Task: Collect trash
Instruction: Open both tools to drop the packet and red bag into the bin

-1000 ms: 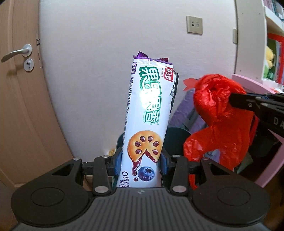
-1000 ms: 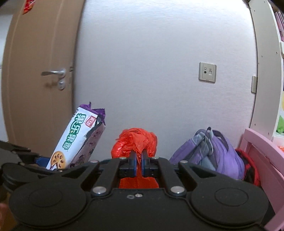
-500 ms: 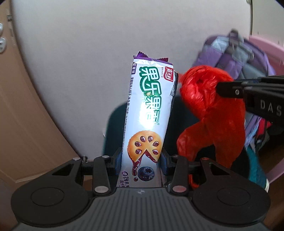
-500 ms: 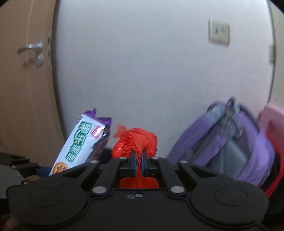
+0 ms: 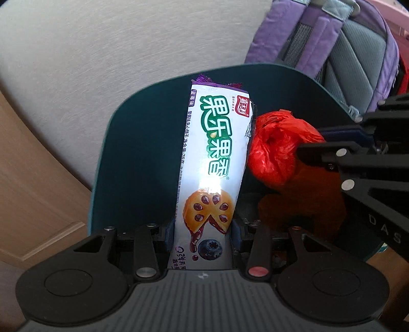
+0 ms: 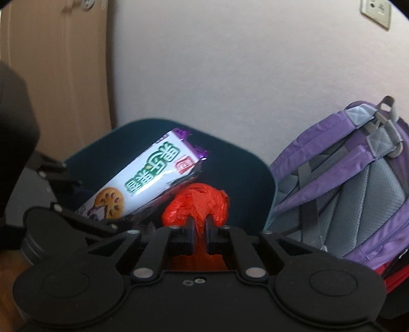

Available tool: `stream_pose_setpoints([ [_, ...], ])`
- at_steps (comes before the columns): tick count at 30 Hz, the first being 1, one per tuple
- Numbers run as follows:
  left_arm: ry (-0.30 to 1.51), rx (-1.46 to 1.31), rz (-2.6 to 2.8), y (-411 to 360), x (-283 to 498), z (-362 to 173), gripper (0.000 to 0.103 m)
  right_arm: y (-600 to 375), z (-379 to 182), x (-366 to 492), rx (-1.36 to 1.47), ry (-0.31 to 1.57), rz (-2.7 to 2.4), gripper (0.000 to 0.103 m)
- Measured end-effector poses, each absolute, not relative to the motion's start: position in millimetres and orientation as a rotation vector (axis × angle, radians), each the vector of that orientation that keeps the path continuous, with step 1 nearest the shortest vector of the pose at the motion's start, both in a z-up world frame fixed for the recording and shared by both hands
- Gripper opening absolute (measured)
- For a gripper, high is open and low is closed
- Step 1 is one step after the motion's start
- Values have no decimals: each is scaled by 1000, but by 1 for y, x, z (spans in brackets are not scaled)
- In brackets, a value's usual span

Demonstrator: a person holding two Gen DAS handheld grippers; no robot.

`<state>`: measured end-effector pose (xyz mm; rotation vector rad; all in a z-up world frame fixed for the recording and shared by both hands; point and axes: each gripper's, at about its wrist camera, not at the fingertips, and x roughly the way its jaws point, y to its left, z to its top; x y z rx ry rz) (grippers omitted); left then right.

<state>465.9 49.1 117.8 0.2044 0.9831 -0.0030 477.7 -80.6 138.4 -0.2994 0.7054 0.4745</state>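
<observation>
A white and purple biscuit packet [image 5: 217,143] stands upright between the fingers of my left gripper [image 5: 203,229], which is shut on its lower end. The packet's top hangs over the mouth of a dark teal bin [image 5: 143,127]. To its right a crumpled red plastic bag [image 5: 276,148] is pinched by my right gripper [image 5: 311,141]. In the right wrist view the red bag [image 6: 199,201] sits between the fingers of the right gripper [image 6: 199,222], whose jaws are opening slightly while still touching it. The packet [image 6: 153,173] slants in from the left, above the bin [image 6: 242,166].
A purple and grey backpack [image 6: 345,178] leans against the white wall right beside the bin, also seen in the left wrist view as the backpack [image 5: 345,46]. A wooden door [image 6: 51,63] stands left of the bin. A wall socket [image 6: 375,10] sits high on the right.
Both grippers have dropped and tipped downward with their loads. The teal bin, earlier a small shape behind them, now spreads under the packet and the red bag. The right fingers have parted a little.
</observation>
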Motion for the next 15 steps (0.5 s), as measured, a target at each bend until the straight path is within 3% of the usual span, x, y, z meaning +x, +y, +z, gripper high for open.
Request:
stream_pose_setpoints([
  [5, 999, 199, 10, 44, 474, 116, 44, -80, 141, 475, -294, 716, 483, 18],
  [9, 983, 190, 15, 42, 475, 118, 61, -83, 145, 468, -305, 698, 488, 31],
  [15, 952, 189, 15, 38, 463, 133, 66, -92, 161, 451, -301, 661, 490, 37],
])
